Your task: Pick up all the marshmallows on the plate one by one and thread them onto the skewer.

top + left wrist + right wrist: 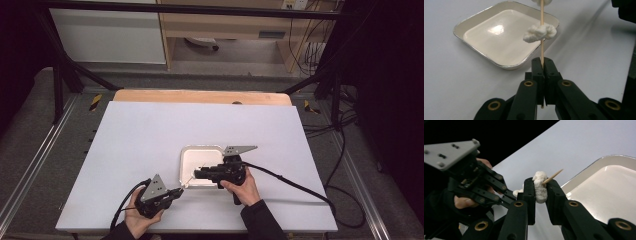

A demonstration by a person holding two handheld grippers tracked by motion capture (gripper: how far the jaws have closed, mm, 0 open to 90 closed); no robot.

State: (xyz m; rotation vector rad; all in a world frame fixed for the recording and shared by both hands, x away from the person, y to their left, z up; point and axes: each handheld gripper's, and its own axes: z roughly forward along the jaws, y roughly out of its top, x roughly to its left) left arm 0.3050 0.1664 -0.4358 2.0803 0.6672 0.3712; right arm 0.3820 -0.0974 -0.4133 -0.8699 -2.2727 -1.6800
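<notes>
A thin wooden skewer (542,37) is held clamped at its lower end by the closed left gripper (542,65), above the white counter (145,135) just beside a white tray (499,40). Two white marshmallows are threaded on the skewer. The lower marshmallow (540,33) is seen partway along the stick in the left gripper view. The upper marshmallow (540,186) is pinched near the pointed tip by the right gripper (541,188), whose jaws are closed on it. The tray is set on the counter, under the right gripper (199,175) in the high view.
</notes>
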